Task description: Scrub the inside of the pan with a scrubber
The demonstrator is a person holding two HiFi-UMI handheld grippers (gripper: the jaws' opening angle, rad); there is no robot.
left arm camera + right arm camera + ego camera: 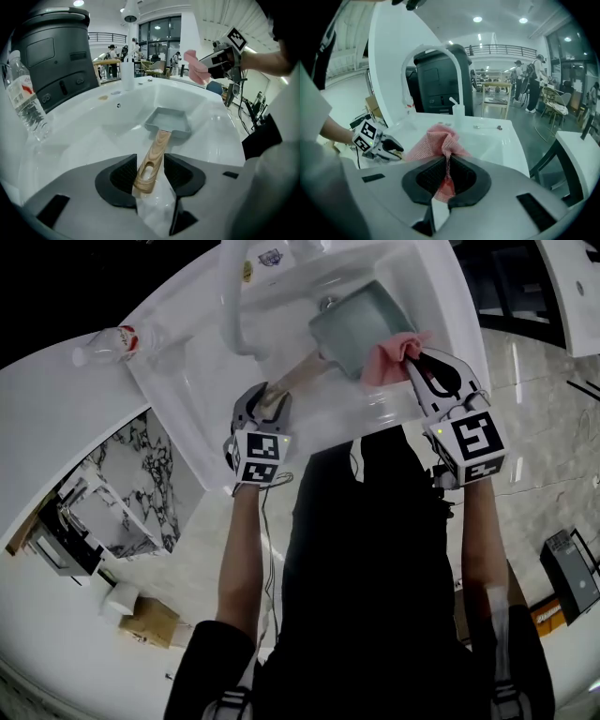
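A grey-green square pan (361,324) (168,119) lies in the white sink (202,432), its wooden handle (292,379) (155,154) pointing toward me. My left gripper (267,401) (150,176) is down at the handle's end, open, with the handle lying between its jaws. A pink mesh scrubber cloth (389,360) (438,140) is pinched in my right gripper (419,357) (446,180), which hangs above the pan's right side and is shut on it. The left gripper view shows that right gripper (206,65) raised over the sink's far rim.
A plastic water bottle (108,343) (23,101) stands on the counter left of the sink. The curved white faucet (234,310) (426,51) rises at the back. A large black bin (51,51) stands behind. A soap dispenser (457,110) sits on the rim.
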